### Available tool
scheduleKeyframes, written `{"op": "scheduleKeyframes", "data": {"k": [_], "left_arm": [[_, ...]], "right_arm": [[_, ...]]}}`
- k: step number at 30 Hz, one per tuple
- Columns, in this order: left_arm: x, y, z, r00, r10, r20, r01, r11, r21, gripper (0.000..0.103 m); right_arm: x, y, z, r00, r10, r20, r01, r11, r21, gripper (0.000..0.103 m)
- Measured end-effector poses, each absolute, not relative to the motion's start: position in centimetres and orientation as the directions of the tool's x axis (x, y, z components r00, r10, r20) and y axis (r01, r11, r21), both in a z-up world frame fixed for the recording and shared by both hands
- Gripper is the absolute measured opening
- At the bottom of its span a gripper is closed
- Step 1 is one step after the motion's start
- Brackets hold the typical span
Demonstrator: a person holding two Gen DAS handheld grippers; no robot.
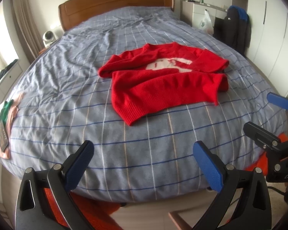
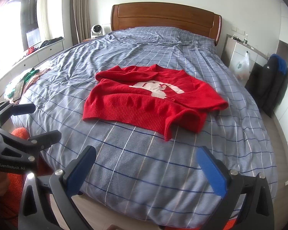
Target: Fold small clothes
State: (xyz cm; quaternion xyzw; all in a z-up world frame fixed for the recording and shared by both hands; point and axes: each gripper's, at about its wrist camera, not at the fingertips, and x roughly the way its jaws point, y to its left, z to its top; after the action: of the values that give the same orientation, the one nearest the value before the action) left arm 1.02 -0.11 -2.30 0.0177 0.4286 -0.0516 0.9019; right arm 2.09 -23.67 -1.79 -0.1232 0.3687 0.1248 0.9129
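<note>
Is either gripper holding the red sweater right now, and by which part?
Nothing is held. Left gripper and right gripper are both open, short of the red sweater.

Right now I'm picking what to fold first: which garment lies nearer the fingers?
The red sweater, spread mid-bed with a white animal motif; the green-and-pink clothes sit at the bed's left edge.

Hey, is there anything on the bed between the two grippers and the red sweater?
Nothing visible. Only bare checked bedspread lies between the open left gripper, the open right gripper and the red sweater.
</note>
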Motion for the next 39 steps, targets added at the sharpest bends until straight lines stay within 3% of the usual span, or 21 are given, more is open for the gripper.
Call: {"op": "scheduleKeyframes", "data": {"k": [7,13,19,21,25,27,28,29,30,31,32,39], "left_arm": [[1.0,-0.2,-2.3,0.637,-0.096,-0.765,0.113,0.993,-0.031,0.103],[2.3,3.1,-3.4,0.621,0.043,-0.782,0.037,0.996,0.084,0.103],[6.7,8.5,-8.7,0.445,-0.135,-0.885,-0.066,0.981,-0.183,0.103],[9.0,8.1,-10.1,0.433,-0.172,-0.885,-0.046,0.976,-0.212,0.102],[13.3,6.0,-12.1,0.421,-0.210,-0.883,-0.014,0.971,-0.237,0.100],[15.1,5.2,-12.7,0.433,-0.225,-0.873,-0.010,0.967,-0.255,0.092],[15.6,5.0,-12.7,0.443,-0.213,-0.871,-0.014,0.970,-0.244,0.080],[15.9,4.9,-12.6,0.448,-0.203,-0.871,-0.018,0.972,-0.236,0.054],[16.2,5.1,-12.3,0.458,-0.216,-0.862,-0.015,0.968,-0.250,0.033],[16.3,5.6,-12.1,0.448,-0.248,-0.859,-0.011,0.959,-0.283,0.006],[16.0,6.2,-11.8,0.433,-0.281,-0.856,-0.013,0.948,-0.318,0.004],[6.7,8.5,-8.2,0.358,-0.363,-0.860,0.126,0.932,-0.340,0.003]], "right_arm": [[2.2,-23.7,-2.0,0.694,0.138,-0.706,-0.316,0.940,-0.127,0.103],[2.5,-24.3,-2.0,0.704,0.126,-0.699,-0.303,0.943,-0.134,0.103],[4.5,-28.8,-2.1,0.742,0.116,-0.660,-0.235,0.968,-0.093,0.103],[6.6,-30.1,-3.3,0.707,0.148,-0.692,-0.242,0.969,-0.040,0.103],[12.4,-31.1,-6.8,0.574,0.313,-0.757,-0.238,0.948,0.212,0.103],[15.0,-30.7,-8.7,0.523,0.370,-0.768,-0.218,0.929,0.299,0.103],[16.5,-30.3,-10.0,0.492,0.389,-0.779,-0.206,0.921,0.330,0.102],[17.3,-30.1,-10.7,0.477,0.391,-0.787,-0.198,0.921,0.337,0.088],[18.2,-30.0,-11.5,0.462,0.377,-0.803,-0.177,0.926,0.334,0.043],[18.6,-30.2,-11.7,0.462,0.351,-0.814,-0.147,0.936,0.321,0.018],[18.5,-30.6,-11.5,0.465,0.343,-0.816,-0.124,0.938,0.323,0.007],[9.5,-33.1,-5.1,0.345,0.518,-0.783,-0.296,0.852,0.433,0.006]]}}
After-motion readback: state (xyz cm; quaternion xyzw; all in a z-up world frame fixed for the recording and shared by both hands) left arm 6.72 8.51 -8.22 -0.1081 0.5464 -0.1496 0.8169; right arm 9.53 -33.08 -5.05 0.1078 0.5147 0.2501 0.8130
